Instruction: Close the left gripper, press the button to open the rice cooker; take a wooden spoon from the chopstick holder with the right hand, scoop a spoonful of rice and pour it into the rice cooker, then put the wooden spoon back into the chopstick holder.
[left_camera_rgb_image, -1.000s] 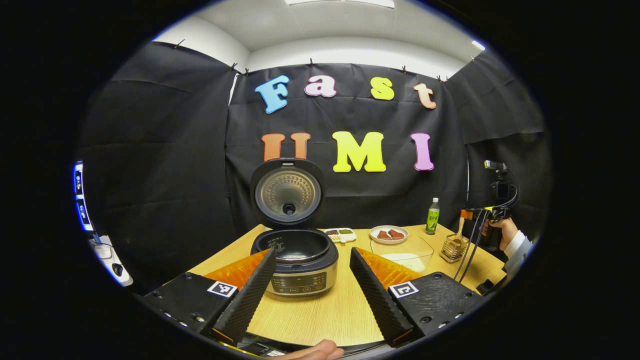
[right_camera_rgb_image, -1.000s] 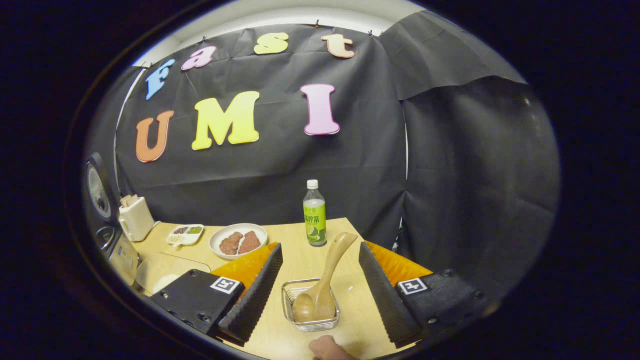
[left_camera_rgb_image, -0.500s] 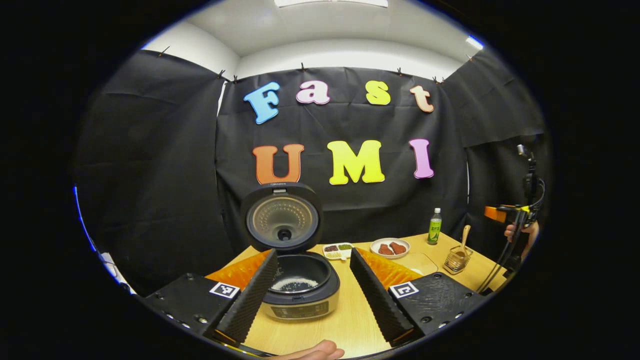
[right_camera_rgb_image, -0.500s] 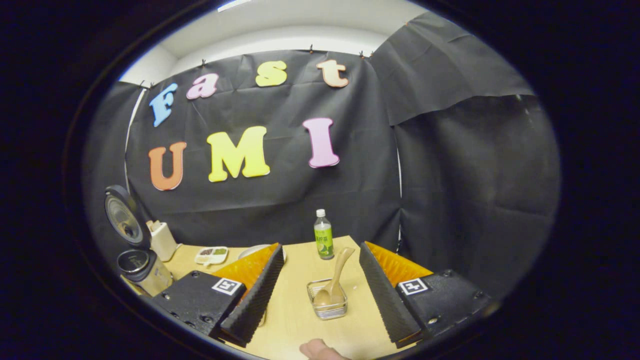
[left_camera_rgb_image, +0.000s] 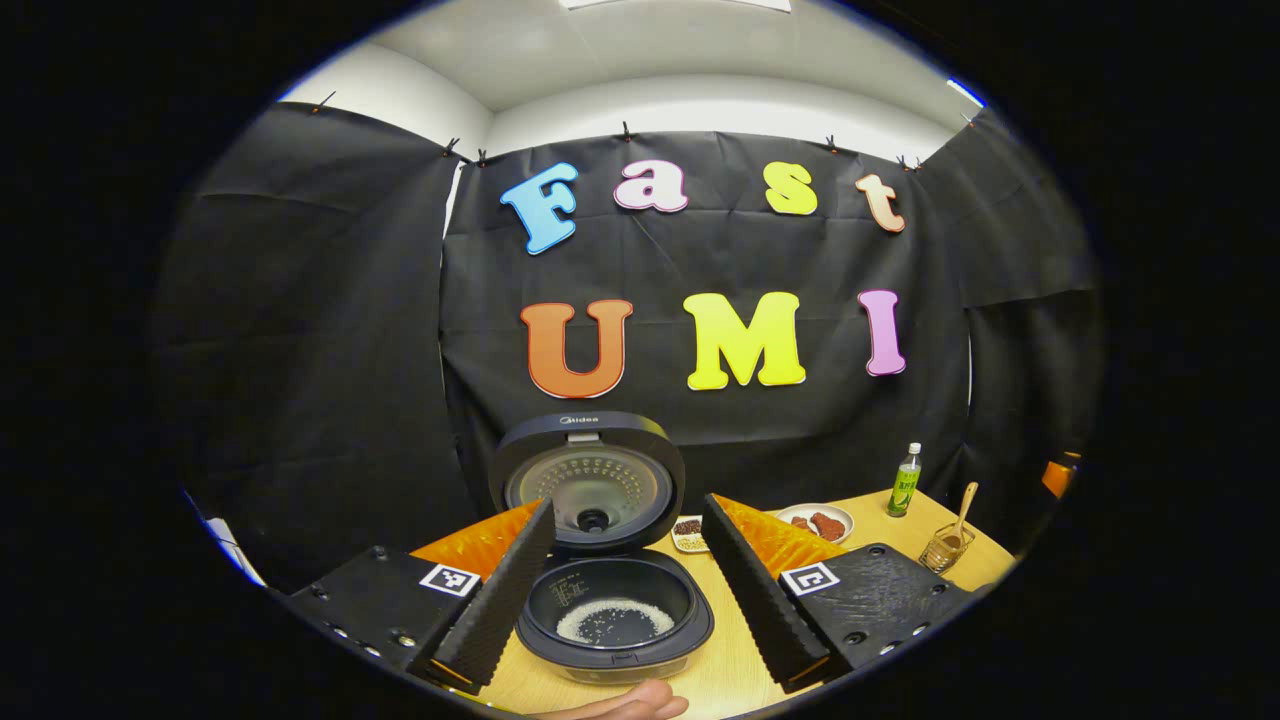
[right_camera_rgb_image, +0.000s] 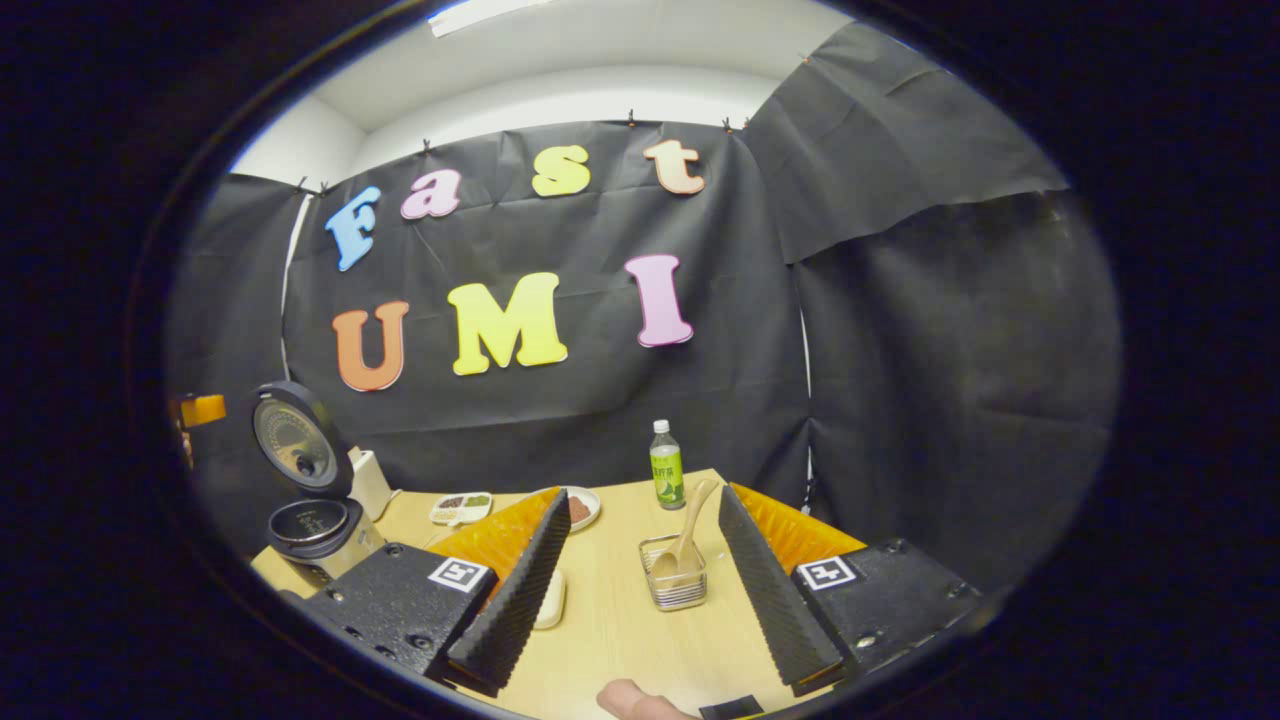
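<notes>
Both grippers have pulled back vs 1 s ago; the wire chopstick holder (right_camera_rgb_image: 674, 584) looks smaller, farther off. The black round rice cooker (left_camera_rgb_image: 614, 620) sits on the wooden table (right_camera_rgb_image: 620, 640), lid up, w/ white rice inside. The wooden spoon (right_camera_rgb_image: 686, 546) stands in the holder. Left gripper (left_camera_rgb_image: 628, 590) fingers apart, empty; right gripper (right_camera_rgb_image: 640, 585) likewise.

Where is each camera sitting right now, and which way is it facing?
Left gripper view: rides the left gripper, looking down at the open rice cooker with rice in its pot; own open fingers and a fingertip at the bottom edge show.
Right gripper view: rides the right gripper, facing the wooden spoon standing in the chopstick holder; own open fingers show.
Shared: cooker, spoon, holder, green bottle, table.
</notes>
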